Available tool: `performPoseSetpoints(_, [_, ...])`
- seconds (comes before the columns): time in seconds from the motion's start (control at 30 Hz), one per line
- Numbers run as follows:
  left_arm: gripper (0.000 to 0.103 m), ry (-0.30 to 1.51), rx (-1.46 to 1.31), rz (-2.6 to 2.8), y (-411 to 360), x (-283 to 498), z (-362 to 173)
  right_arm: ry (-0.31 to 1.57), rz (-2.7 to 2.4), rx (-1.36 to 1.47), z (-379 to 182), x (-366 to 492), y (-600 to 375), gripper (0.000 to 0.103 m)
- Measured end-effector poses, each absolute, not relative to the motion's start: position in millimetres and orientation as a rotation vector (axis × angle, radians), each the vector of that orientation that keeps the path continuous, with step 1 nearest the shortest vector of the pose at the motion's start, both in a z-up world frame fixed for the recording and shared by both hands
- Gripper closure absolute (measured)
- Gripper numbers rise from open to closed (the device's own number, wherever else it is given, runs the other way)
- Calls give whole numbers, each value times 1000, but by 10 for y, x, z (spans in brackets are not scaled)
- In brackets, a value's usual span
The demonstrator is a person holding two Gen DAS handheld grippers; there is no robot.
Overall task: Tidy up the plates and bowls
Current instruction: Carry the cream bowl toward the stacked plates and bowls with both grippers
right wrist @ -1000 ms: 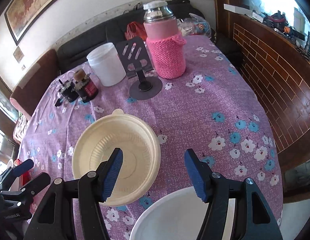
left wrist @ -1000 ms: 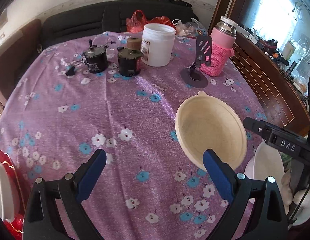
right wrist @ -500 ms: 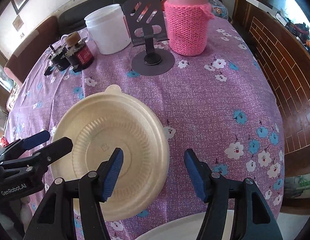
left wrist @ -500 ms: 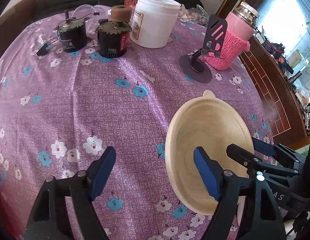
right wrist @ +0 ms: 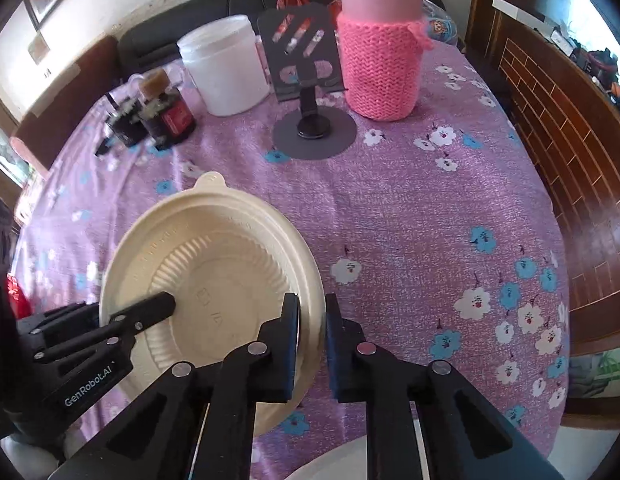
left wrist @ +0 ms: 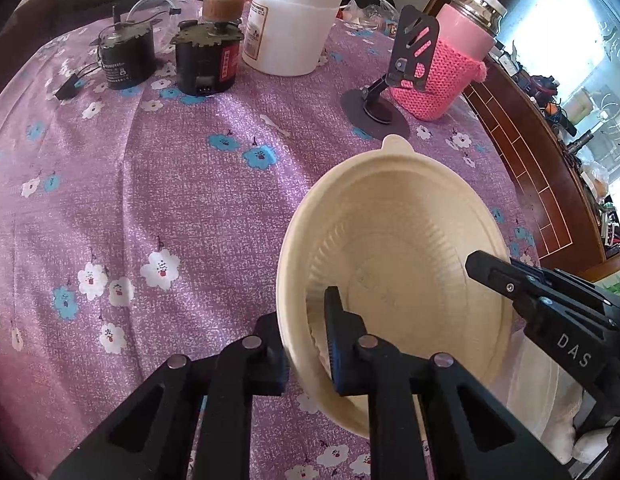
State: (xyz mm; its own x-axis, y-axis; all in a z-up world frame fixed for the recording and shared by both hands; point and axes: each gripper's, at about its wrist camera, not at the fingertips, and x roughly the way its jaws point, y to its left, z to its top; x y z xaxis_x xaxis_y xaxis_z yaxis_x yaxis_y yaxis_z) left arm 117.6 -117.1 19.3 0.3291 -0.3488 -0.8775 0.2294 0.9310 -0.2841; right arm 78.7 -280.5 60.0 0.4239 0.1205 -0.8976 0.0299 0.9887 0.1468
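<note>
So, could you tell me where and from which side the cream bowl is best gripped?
Grip the thin rim of the cream bowl, one finger inside and one outside the wall, coming from the near edge on either side. The wide, shallow shape leaves only the rim narrow enough for the jaws. The left gripper and right gripper are both closed on it this way, opposite the small tab.

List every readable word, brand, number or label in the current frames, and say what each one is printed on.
"DAS" – on the right gripper body, seen from the left wrist view.
"GenRobot.AI" – on the left gripper body, seen from the right wrist view.
Embossed marks in the cream bowl floor: too faint to read.
Label on the white tub: too small to read.
Labels on the two black motors: blurred, unreadable.
</note>
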Motion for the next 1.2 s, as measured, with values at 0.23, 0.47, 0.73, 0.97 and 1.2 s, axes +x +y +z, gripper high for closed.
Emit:
performPoseSetpoints(0.23, [89, 1111, -137, -361, -922, 916, 400, 1049, 70, 136, 877, 569, -2591, 91])
performPoseSetpoints(0.47, [89, 1034, -137, -314, -488, 560, 662, 991, 112, 99, 1123, 330, -2148, 90])
performPoseSetpoints(0.73, [88, 945, -161, -260, 134, 148, 960, 946, 190, 58, 1371, 83, -1554, 90])
performPoseSetpoints(0.97, [88, 892, -158, -179, 757, -175, 1174, 927, 268, 41, 1512, -59, -975, 89])
performPoseSetpoints(1.2, [88, 876, -211, -83, 1592, -379, 1381, 896, 372, 34, 1683, -85, -175, 89])
